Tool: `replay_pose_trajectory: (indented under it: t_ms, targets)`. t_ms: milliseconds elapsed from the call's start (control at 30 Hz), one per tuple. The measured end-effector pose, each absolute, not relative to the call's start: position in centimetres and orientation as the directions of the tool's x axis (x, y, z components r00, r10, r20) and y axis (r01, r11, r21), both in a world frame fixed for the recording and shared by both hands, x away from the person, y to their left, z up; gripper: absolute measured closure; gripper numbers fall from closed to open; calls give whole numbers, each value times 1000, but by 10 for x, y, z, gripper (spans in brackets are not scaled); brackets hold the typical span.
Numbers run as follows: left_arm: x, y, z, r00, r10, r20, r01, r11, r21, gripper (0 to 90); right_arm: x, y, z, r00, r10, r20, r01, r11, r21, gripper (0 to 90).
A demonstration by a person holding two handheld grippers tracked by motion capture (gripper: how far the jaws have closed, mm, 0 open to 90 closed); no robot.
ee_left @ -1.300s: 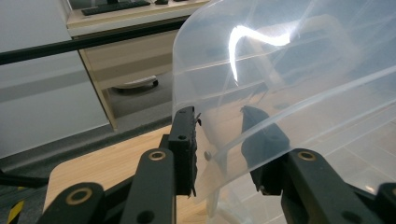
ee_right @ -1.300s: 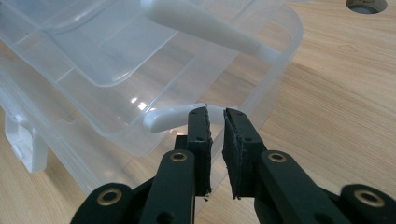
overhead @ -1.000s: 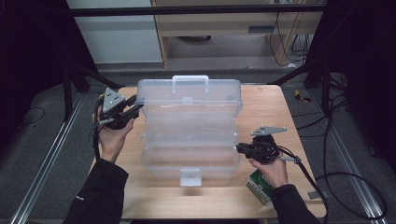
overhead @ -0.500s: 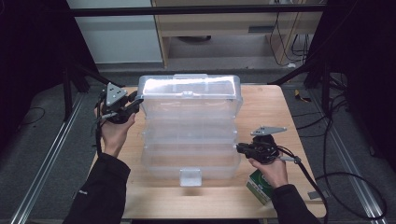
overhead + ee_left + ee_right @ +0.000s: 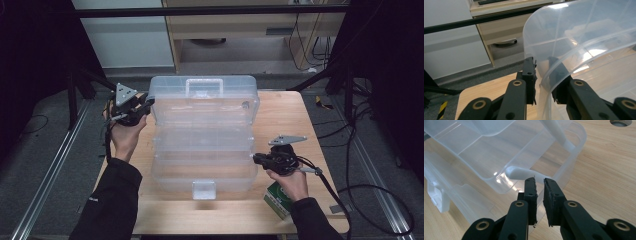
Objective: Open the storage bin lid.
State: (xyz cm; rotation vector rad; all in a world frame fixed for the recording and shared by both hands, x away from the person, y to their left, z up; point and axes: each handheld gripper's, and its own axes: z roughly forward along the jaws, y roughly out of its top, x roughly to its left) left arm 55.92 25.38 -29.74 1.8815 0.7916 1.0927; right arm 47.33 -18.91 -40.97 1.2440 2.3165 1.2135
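Note:
A clear plastic tiered organiser box (image 5: 200, 170) stands in the middle of the wooden table (image 5: 280, 115). Its handled lid (image 5: 205, 97) is swung up and back, with the trays stepped out below it. My left gripper (image 5: 149, 102) is shut on the lid's left rim. In the left gripper view the curved lid edge (image 5: 579, 37) runs between the jaws of the left gripper (image 5: 542, 72). My right gripper (image 5: 255, 159) sits at the right side of the lower tray. Its jaws (image 5: 539, 187) are shut with nothing between them, just short of a white hinge arm (image 5: 519, 172).
A small green carton (image 5: 280, 200) lies at the table's front right, under the right hand. The box's white latch (image 5: 203, 190) faces the front edge. A pale cabinet (image 5: 130, 45) and a wooden desk (image 5: 240, 30) stand beyond the table.
The lid has risen and swung back toward the far side, carried by my left gripper, and the trays have spread apart. The right gripper has stayed in place.

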Motion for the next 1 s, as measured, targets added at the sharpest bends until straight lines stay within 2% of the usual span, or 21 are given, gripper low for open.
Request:
replay_pose_trajectory:
  t_ms: [400,567,667,700,733,767,800,833,933,1000]
  targets:
    - [571,252,-296,422,819,388,124,-476,870,767,473,-189,-410,-607,779,160,575,291,765,809]
    - [576,249,-294,388,833,394,138,-476,869,787,473,-189,-410,-606,779,161,576,290,764,809]
    - [574,242,-298,291,902,318,189,-380,905,797,473,-189,-410,-606,779,161,576,290,764,809]
    - [572,237,-301,216,945,247,223,-294,929,799,473,-189,-410,-606,779,162,576,290,764,809]
    - [576,241,-299,278,912,302,199,-362,911,801,473,-189,-410,-606,779,161,576,290,764,809]
    - [585,249,-293,405,819,408,140,-496,857,802,473,-189,-410,-605,780,158,576,293,763,809]
    - [589,251,-290,443,774,452,117,-550,827,804,473,-189,-410,-605,780,158,577,293,763,809]
    - [590,252,-289,451,764,462,113,-563,819,805,473,-189,-410,-606,780,158,576,293,763,809]
    - [590,247,-293,386,835,393,157,-479,863,810,473,-189,-410,-604,780,161,579,291,762,808]
    - [592,246,-294,377,842,387,166,-472,866,814,473,-189,-410,-604,780,161,579,291,762,808]
